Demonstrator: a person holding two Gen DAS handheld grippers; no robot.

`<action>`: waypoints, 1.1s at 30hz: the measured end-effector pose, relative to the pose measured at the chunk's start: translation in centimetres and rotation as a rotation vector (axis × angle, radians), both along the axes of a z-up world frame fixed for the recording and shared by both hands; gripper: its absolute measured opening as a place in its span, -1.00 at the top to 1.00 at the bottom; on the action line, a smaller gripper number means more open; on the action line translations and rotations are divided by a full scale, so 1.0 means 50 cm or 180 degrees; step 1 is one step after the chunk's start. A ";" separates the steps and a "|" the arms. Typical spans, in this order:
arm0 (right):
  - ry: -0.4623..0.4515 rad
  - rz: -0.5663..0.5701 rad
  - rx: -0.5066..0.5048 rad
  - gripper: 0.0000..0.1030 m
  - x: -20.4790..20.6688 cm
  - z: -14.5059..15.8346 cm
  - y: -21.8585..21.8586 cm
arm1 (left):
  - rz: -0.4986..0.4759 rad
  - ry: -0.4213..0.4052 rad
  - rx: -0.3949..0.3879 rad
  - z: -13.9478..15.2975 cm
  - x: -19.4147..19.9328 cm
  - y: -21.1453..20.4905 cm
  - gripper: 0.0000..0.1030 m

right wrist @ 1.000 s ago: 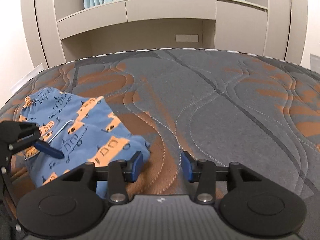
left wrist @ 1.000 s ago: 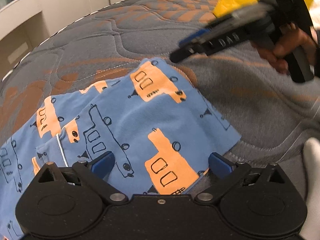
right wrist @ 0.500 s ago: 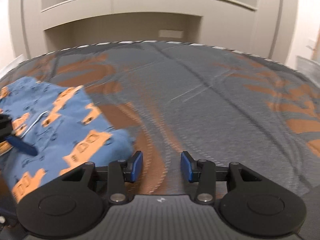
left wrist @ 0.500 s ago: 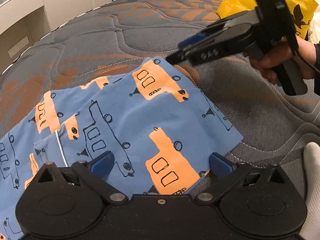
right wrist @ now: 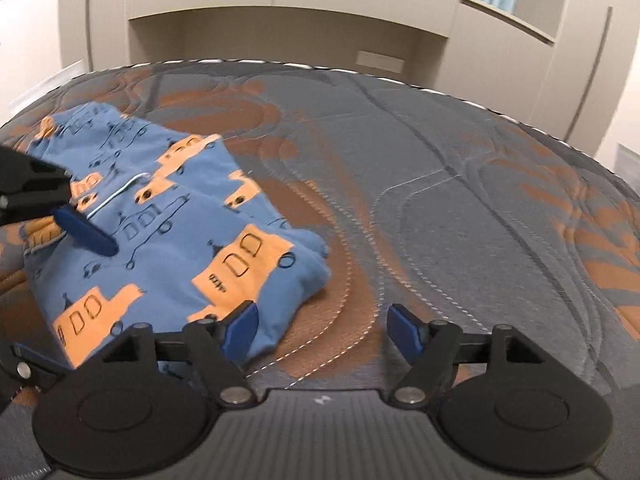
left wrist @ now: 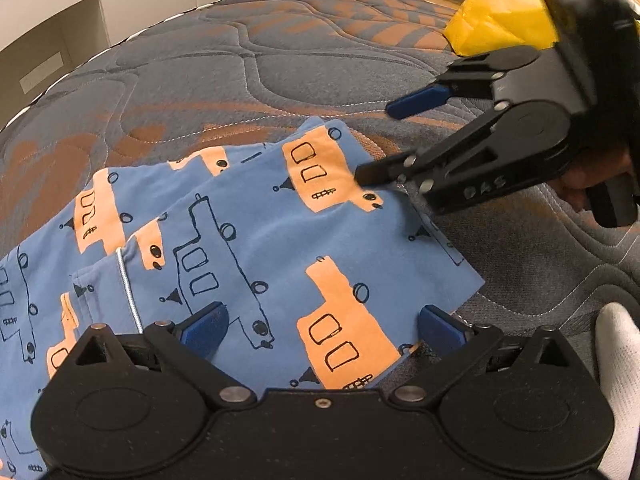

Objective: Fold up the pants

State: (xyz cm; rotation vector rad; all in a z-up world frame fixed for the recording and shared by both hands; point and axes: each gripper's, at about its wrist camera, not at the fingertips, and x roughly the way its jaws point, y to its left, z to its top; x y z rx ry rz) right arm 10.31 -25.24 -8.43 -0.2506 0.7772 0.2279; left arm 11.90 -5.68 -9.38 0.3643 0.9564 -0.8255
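Note:
The blue pants [left wrist: 248, 240] with orange vehicle prints lie folded in a compact stack on the grey and orange quilted mattress [left wrist: 208, 80]. They also show in the right wrist view [right wrist: 168, 236]. My left gripper [left wrist: 320, 328] is open, its fingers spread over the near edge of the stack; it shows in the right wrist view at the left edge [right wrist: 64, 264]. My right gripper [right wrist: 320, 326] is open at the stack's right edge, one blue pad over the cloth and the other over the mattress. In the left wrist view the right gripper [left wrist: 384, 140] sits at the pants' far right corner.
A yellow bag [left wrist: 504, 20] lies at the far right of the mattress. Beige cabinets and shelves [right wrist: 280, 32] stand beyond the bed. A white-gloved hand [left wrist: 620, 360] shows at the right edge of the left wrist view.
My right gripper has opened wider and come down closer to the pants' right edge. My left gripper has stayed in place over the near edge.

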 end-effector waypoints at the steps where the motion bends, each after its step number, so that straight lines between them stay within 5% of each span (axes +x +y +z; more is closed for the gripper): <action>1: -0.0061 -0.0039 0.0028 -0.45 -0.004 0.010 0.000 | 0.0036 0.0035 -0.0022 0.005 0.003 0.004 -0.97; 6: -0.0379 -0.0418 0.0073 -0.49 -0.005 0.035 0.010 | 0.0457 0.0227 -0.0280 0.050 0.026 0.054 -0.97; 13: -0.0315 -0.0815 -0.0009 -0.49 0.021 -0.004 0.025 | 0.1616 0.0080 -0.0823 0.166 0.088 0.226 -0.98; 16: -0.0554 -0.0801 0.0010 -0.79 0.001 0.032 0.046 | 0.2118 -0.0109 -0.1009 0.217 0.113 0.338 -0.99; 22: -0.0735 -0.0303 0.0158 -1.00 -0.012 0.062 0.170 | 0.2795 -0.0599 -0.0712 0.240 0.126 0.563 -0.99; 24: -0.0699 -0.0226 0.0122 -1.00 0.008 0.055 0.221 | 0.2890 -0.0607 -0.0702 0.215 0.120 0.622 -0.99; 28: -0.0558 -0.0220 0.0170 -1.00 0.055 0.023 0.291 | 0.2910 -0.0173 -0.1078 0.139 0.123 0.700 -0.99; 33: -0.0384 -0.0144 0.0224 -1.00 0.067 -0.009 0.335 | 0.2519 0.0107 -0.1577 0.082 0.131 0.704 -0.99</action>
